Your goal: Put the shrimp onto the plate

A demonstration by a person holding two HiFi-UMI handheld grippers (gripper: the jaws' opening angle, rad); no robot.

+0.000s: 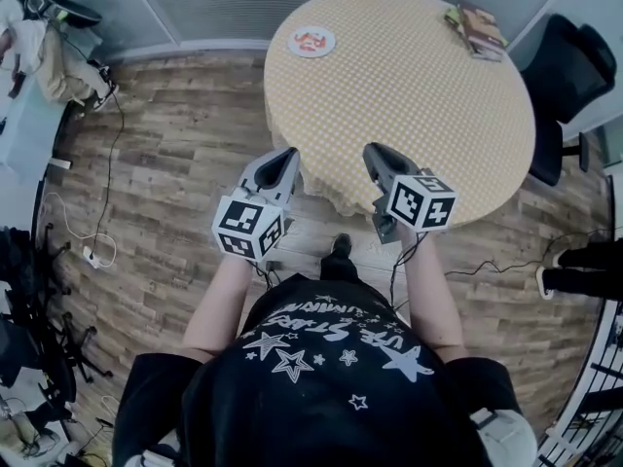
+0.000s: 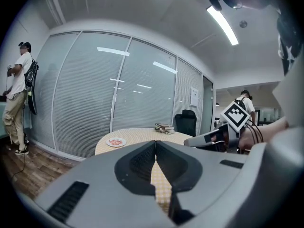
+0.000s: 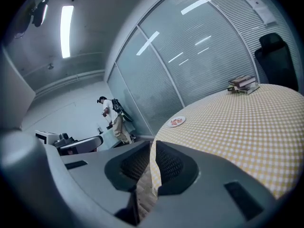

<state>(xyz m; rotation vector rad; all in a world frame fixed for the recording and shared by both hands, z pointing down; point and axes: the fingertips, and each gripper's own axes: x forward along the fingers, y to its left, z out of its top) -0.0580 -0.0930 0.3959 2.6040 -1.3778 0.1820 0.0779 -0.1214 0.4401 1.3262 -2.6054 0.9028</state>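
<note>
Far left of the room, wood-plank floor [image 1: 175, 163] with a white cable [image 1: 92, 251] trailing across it. In the left gripper view a person [image 2: 18, 99] stands by the glass wall [image 2: 90, 94], its blinds drawn.

On to the round surface [image 1: 409, 95] under its yellow checked cloth. At its far-left edge sits a small white plate [image 1: 295, 43], and pink-red pieces lie in it: the shrimp [image 1: 312, 39], as far as can be made out. They're too small in every view to tell which way they point or how their long axis runs.

Now the near side. The left tongs [image 1: 290, 152] hang in the air off the surface's near edge, aimed toward it, well apart from the plate. Their own view shows the tips pressed together with nothing between them. Just beside them, the right tongs [image 1: 370, 149] are level and parallel, also short of the cloth. Their tips are drawn in to a thin slit, with only checked cloth and floor showing through and nothing gripped.

Further right, a short stack of books [image 1: 475, 29] lies at the far-right rim of the surface. Past that, a black office chair [image 1: 574, 66] stands against the wall. The rest of the cloth between plate and books is bare checks.
</note>
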